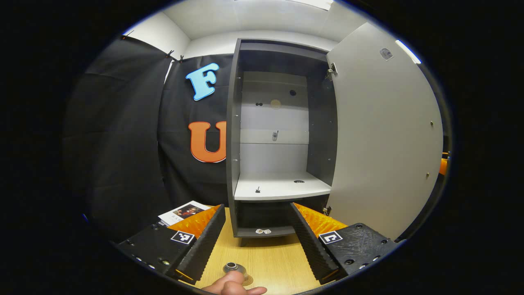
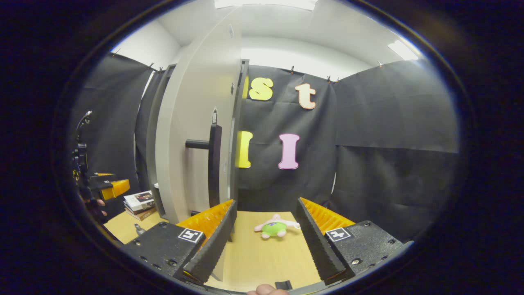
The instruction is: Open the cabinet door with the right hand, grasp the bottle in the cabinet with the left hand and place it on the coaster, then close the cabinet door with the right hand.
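Note:
The grey cabinet point(image 1: 233, 135) stands open in the left gripper view, its door point(image 1: 385, 135) swung out to the right and its middle shelf point(image 1: 282, 186) bare. My left gripper point(image 1: 258, 207) is open in front of the cabinet. Low between its fingers I look down on a round dark cap point(image 1: 231, 267), apparently the bottle's top, with a tan disc edge point(image 1: 247, 281) beside it that may be the coaster. In the right gripper view the open door point(image 2: 192, 135) with its dark bar handle point(image 2: 213, 164) is just left of my open right gripper point(image 2: 267, 202), which holds nothing.
A thumb point(image 1: 233, 287) shows at the bottom edge. Stacked books point(image 2: 139, 203) lie on the wooden table point(image 2: 262, 258) left of the cabinet. A small green and pink plush toy point(image 2: 274, 228) lies ahead of the right gripper. The other gripper point(image 2: 108, 186) is at far left.

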The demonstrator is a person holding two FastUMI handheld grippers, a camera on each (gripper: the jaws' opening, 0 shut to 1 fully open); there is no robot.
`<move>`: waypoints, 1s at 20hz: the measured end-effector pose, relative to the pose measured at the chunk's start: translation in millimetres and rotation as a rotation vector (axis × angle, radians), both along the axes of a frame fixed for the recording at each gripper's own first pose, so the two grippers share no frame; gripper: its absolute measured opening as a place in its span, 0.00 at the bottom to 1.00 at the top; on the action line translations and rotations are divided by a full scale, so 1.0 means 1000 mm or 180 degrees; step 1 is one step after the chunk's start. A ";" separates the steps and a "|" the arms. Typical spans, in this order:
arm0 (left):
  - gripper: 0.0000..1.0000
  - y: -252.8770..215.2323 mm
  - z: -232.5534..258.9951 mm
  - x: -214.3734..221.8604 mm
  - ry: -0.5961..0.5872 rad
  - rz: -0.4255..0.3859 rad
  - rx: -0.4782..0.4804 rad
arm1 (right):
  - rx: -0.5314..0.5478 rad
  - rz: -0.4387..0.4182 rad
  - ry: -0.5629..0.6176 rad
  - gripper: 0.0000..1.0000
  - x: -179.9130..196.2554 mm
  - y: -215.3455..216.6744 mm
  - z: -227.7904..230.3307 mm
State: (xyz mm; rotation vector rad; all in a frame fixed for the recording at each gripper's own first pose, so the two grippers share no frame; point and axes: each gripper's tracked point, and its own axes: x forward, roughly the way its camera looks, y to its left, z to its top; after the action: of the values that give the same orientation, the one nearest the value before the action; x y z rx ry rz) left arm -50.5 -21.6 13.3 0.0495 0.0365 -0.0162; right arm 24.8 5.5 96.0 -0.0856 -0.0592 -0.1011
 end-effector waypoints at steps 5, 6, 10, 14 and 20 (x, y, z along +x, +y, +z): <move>0.94 0.018 -0.003 -0.013 0.0002 0.0031 -0.0024 | 0.0027 0.0194 0.0037 0.94 0.001 0.039 -0.005; 0.95 0.021 -0.003 -0.017 -0.0002 0.0035 -0.0044 | 0.0146 0.0294 0.0106 0.94 0.004 0.050 -0.011; 0.95 0.037 -0.004 -0.031 -0.0030 0.0051 -0.0045 | 0.0137 0.0492 0.0128 0.94 0.009 0.076 -0.008; 0.95 0.049 -0.004 -0.044 -0.0076 0.0115 -0.0071 | 0.0120 0.0647 0.0153 0.94 0.017 0.099 -0.009; 0.95 0.069 -0.004 -0.065 -0.0135 0.0244 -0.0087 | 0.0205 0.0922 0.0198 0.94 0.034 0.136 -0.009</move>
State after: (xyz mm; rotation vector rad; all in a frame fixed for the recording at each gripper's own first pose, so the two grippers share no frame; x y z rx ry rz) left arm -115.9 47.2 9.7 0.0211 -0.0043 0.0609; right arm 58.7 141.5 86.5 -0.0151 -0.0057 0.1890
